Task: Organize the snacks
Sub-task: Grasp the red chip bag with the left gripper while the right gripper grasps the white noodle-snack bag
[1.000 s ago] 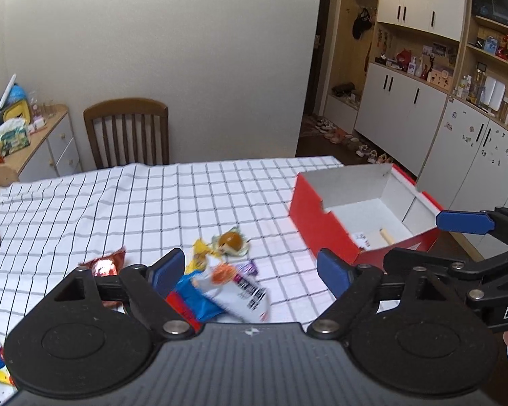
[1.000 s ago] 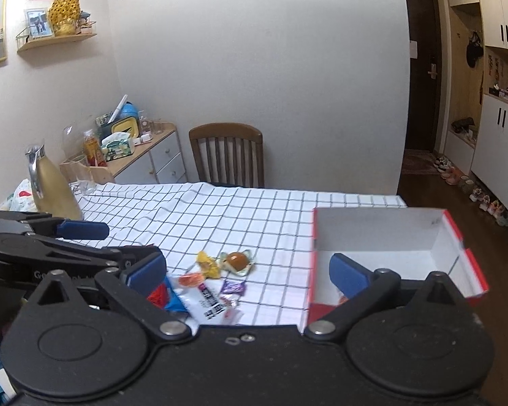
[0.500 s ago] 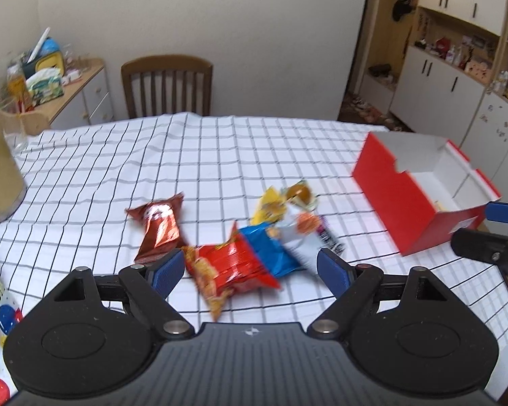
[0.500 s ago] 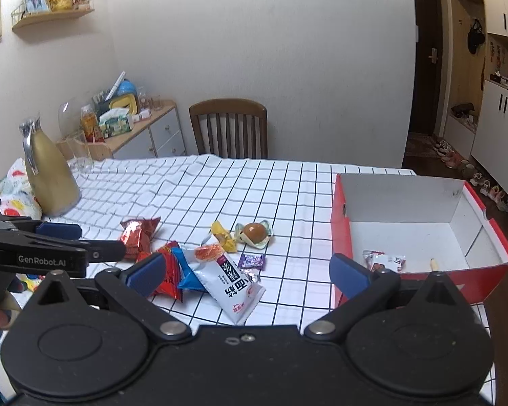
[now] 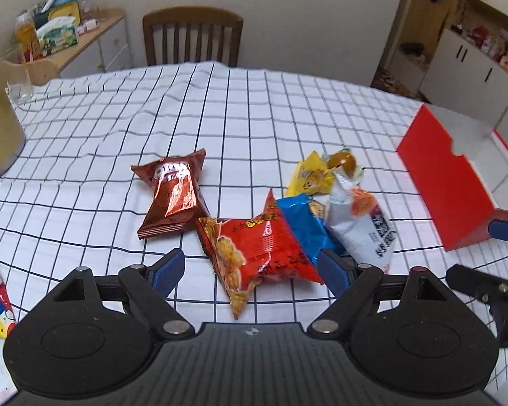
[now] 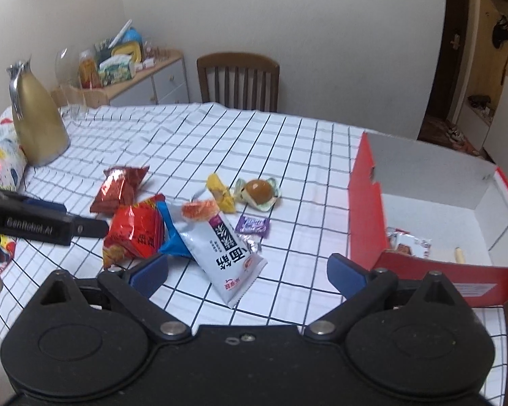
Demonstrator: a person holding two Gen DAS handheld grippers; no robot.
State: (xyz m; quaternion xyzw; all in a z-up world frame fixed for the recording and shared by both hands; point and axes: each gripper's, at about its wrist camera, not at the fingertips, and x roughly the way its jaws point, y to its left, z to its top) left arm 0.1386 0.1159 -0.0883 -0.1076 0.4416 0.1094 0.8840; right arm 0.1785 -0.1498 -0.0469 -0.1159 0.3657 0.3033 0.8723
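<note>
The left tool [image 5: 250, 272] hangs wide open and empty over the crinkly red bag [image 5: 260, 240], likely lining up a grab. Glossy packets lie heaped mid-table [image 6: 220, 128] beside it. The right tool [image 6: 247, 275], equally open and empty, faces the white pouch [image 6: 227, 250]; the red cardboard box [image 6: 365, 209] waits at right.

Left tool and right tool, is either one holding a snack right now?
Nothing is held: left tool and right tool are both open and empty.
</note>
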